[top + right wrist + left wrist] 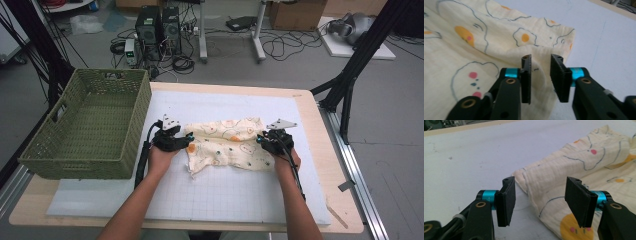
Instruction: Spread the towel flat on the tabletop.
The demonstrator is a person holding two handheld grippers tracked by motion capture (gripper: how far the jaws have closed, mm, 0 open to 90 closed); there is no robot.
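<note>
cloth [227,144] | rumpled on desk [320,150] mat, beside green basket [85,125] | left gripper [187,139], right gripper [260,140]: fingers parted, nothing gripped (cloth just released, probably) | next: re-grip the edges to fold

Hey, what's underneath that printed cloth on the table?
The printed cloth lies on a white gridded mat covering the table. Anything beneath its folds is hidden.

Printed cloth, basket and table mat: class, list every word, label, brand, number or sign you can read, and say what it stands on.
Readable text: none.
Printed cloth: cartoon animals and fried eggs, no words; one tiny dark mark shows between the right gripper's jaws, too small to read.
Green woven basket: no label.
White gridded mat: grid lines, no numbers.
</note>
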